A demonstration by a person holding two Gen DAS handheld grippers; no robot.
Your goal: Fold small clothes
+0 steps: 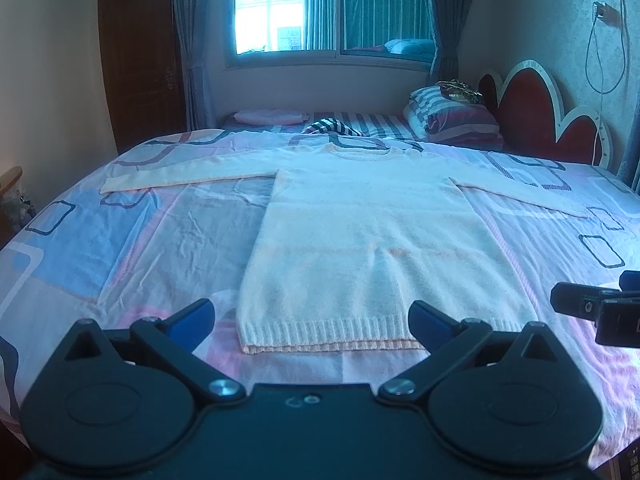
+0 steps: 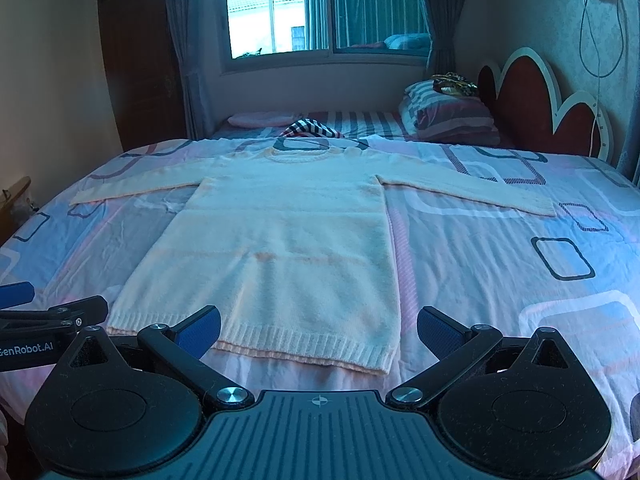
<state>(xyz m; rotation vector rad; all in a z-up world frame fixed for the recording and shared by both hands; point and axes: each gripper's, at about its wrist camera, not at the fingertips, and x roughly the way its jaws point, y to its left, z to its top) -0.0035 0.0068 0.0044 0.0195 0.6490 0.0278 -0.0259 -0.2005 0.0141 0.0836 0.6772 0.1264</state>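
Note:
A pale cream knitted sweater (image 1: 360, 232) lies flat on the bed, hem towards me, both sleeves spread out to the sides. It also shows in the right wrist view (image 2: 280, 248). My left gripper (image 1: 312, 320) is open and empty, held above the hem's left part. My right gripper (image 2: 319, 330) is open and empty, held above the hem's right corner. The right gripper shows at the right edge of the left wrist view (image 1: 600, 304); the left gripper shows at the left edge of the right wrist view (image 2: 40, 320).
The bed sheet (image 1: 140, 248) is patterned pink and blue. Striped pillows (image 1: 452, 116) and a red headboard (image 1: 532, 108) are at the far right. A checked cloth (image 2: 312, 128) lies beyond the collar. A wardrobe (image 1: 140, 52) and window (image 1: 320, 4) stand behind.

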